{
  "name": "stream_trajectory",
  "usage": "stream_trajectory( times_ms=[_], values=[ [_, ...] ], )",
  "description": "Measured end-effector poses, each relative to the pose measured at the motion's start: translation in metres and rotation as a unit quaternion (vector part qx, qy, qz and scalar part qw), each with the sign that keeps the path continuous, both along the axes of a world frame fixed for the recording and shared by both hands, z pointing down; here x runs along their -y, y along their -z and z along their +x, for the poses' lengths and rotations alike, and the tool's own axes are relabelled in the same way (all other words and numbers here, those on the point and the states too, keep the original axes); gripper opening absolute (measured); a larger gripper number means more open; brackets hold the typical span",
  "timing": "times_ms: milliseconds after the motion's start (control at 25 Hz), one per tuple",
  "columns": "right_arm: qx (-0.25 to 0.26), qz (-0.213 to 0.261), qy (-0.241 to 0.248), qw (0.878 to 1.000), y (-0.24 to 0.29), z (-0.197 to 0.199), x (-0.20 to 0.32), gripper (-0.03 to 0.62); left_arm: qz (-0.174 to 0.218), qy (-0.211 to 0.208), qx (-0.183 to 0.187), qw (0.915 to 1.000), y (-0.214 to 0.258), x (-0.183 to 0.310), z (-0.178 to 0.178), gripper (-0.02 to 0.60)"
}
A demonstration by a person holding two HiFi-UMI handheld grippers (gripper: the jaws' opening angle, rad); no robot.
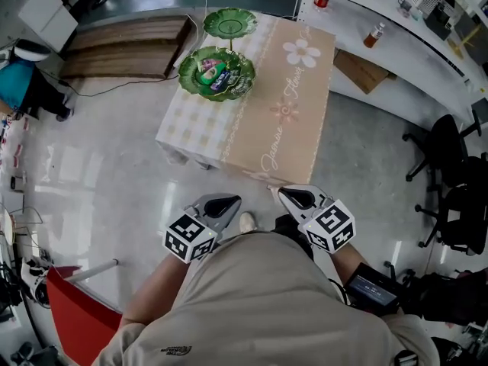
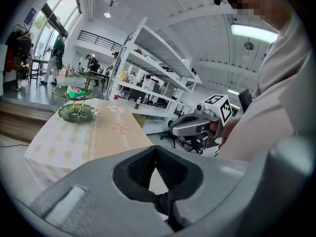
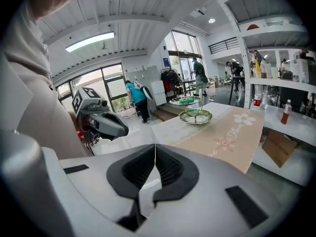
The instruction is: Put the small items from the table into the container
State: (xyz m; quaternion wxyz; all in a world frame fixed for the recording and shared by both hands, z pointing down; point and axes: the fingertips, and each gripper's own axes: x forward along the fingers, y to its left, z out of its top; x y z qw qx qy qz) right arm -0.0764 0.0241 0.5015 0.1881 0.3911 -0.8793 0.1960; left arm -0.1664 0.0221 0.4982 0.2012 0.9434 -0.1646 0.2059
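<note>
With my left gripper (image 1: 223,202) and right gripper (image 1: 296,197) both closed on nothing and held close to my body off the table's (image 1: 297,120) near end, the small items (image 1: 214,73) lie in the green dish (image 1: 192,78) at its far left.

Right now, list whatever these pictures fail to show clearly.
- Items in the dish: too small to name in the head view; its rim hides part of them in both gripper views.
- Bottle on the shelf: label too small, head view.
- Space under the cloth: covered in every view.
</note>
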Motion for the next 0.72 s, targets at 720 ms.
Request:
stream_trajectory(
  times_ms=[720],
  values=[
    [-0.002,0.01,0.016,1.0,0.0028,0.0014,0.0009,0.015,-0.005,0.006,0.01,0.9999,-0.0063,-0.0011,0.0072,0.008]
  ],
)
